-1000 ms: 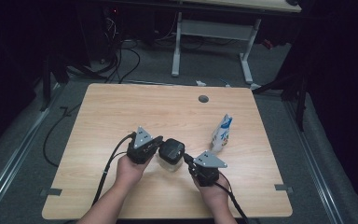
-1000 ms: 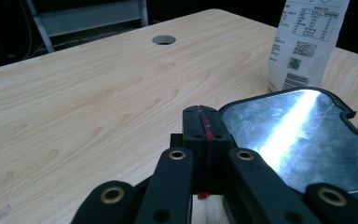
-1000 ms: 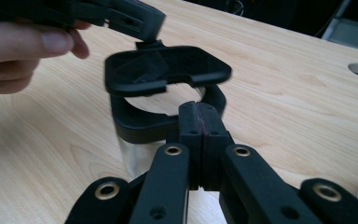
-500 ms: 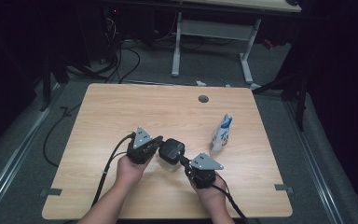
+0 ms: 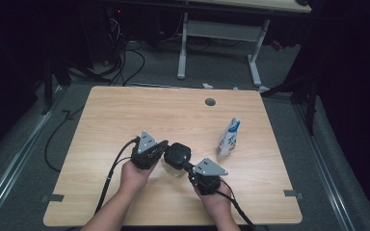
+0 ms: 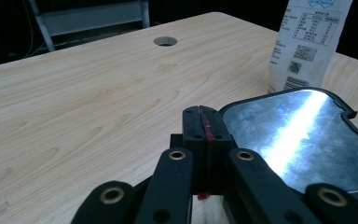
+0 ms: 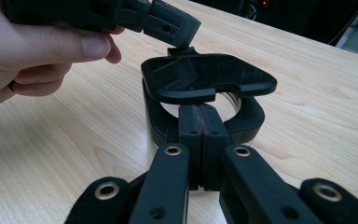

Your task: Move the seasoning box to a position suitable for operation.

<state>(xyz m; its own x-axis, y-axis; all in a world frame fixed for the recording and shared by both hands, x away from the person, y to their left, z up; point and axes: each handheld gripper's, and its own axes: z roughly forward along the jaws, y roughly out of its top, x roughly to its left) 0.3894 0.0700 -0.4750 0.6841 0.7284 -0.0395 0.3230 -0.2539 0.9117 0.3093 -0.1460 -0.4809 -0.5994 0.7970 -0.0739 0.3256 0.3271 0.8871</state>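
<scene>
A clear jar (image 5: 172, 168) with a black collar (image 7: 252, 116) stands near the table's front middle. Its black lid (image 7: 205, 77) sits raised and tilted over the mouth; its shiny face (image 6: 303, 135) lies just right of my left jaws. My left gripper (image 5: 163, 146) is shut, and its tips (image 7: 175, 28) rest at the small tab on the lid's far edge. I see nothing between its jaws (image 6: 204, 116). From the other side, my right gripper (image 5: 188, 166) is shut too, its tips (image 7: 201, 116) up against the collar just under the lid.
A white and blue pouch (image 5: 229, 138) stands upright to the right of the jar, tall in the left gripper view (image 6: 307, 42). A round cable hole (image 5: 210, 102) lies near the table's far edge. A desk frame and cables are on the floor beyond.
My right gripper has shifted slightly left, closer in to the jar. The left hand and the pouch have stayed where they were.
</scene>
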